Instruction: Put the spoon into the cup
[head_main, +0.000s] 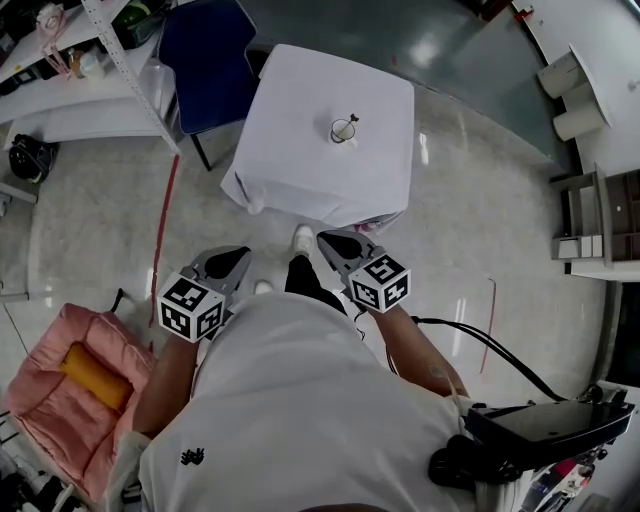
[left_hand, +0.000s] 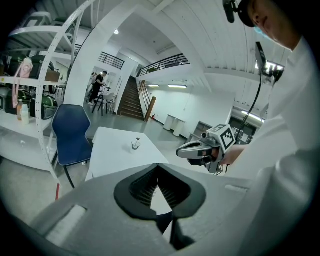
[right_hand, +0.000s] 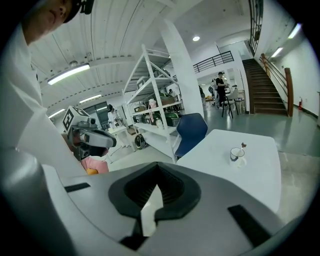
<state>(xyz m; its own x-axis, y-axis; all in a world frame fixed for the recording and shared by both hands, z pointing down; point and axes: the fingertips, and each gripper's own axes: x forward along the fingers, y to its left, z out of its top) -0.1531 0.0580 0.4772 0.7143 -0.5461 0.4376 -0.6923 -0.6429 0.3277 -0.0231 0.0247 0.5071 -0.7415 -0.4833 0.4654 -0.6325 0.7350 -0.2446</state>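
The spoon already stands in the cup, its handle leaning out over the rim, and the cup sits alone near the middle of the bench, so the likely trouble from here is undoing a result that looks finished. The left tool and the right tool are both closed with nothing between their jaws, held low in front of the person and well apart from the cup. A white cloth covers the bench and hangs down its sides; a shoe or tool catching that drape could drag the cloth and tip the cup, which looks small and light with the spoon's weight off to one side. A dark cable trails over the floor at the person's right and could snag a step. The floor is pale and polished. A blue chair stands at the bench's far-left corner beside a white shelf rack, a pink cushioned seat lies at the person's left, and a staircase rises at the back of the hall.
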